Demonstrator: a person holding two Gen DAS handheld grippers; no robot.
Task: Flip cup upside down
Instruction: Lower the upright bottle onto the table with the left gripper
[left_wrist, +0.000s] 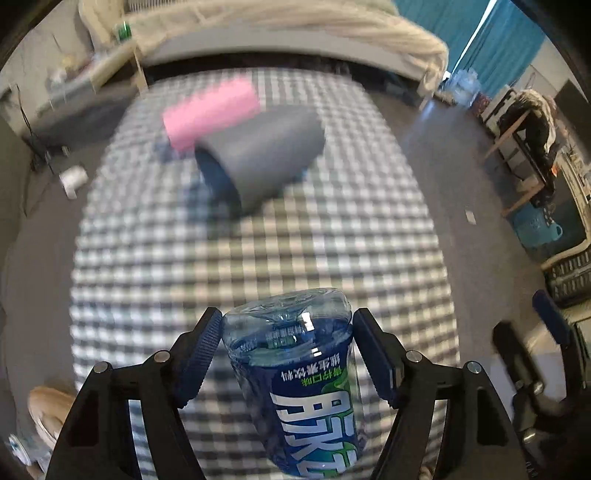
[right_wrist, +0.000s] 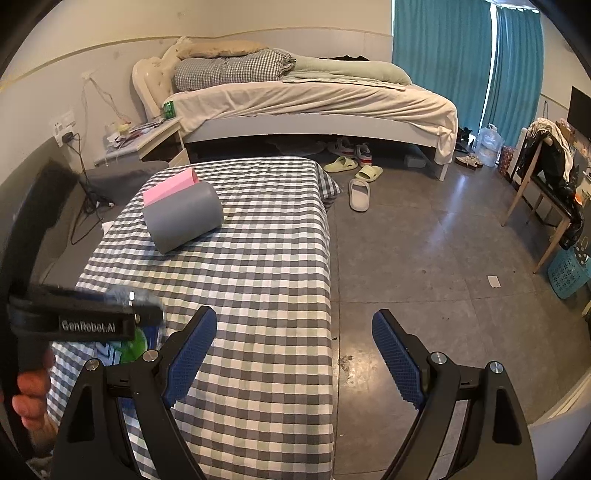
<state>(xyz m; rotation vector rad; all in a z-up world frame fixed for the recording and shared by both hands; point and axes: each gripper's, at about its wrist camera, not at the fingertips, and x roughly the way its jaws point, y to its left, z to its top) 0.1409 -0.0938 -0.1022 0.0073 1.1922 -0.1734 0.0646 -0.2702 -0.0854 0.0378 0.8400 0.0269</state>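
The left gripper (left_wrist: 286, 354) has its jaws clamped on a blue plastic bottle (left_wrist: 299, 376), keeping it off the checked bench (left_wrist: 258, 251). The right gripper (right_wrist: 293, 356) hovers wide and empty. Farther off, the grey cup (right_wrist: 183, 216) lies on its side against a pink box (right_wrist: 170, 186), awaiting flipping.

"GenRobot.AI" on the left gripper (right_wrist: 96, 325).

One grey cup (right_wrist: 183, 217); one pink box (right_wrist: 170, 187); one blue drink bottle (left_wrist: 295, 373); two grippers (left_wrist: 286, 354) (right_wrist: 293, 354); three slippers (right_wrist: 359, 194); one bed (right_wrist: 314, 107); one chair (right_wrist: 543, 192).
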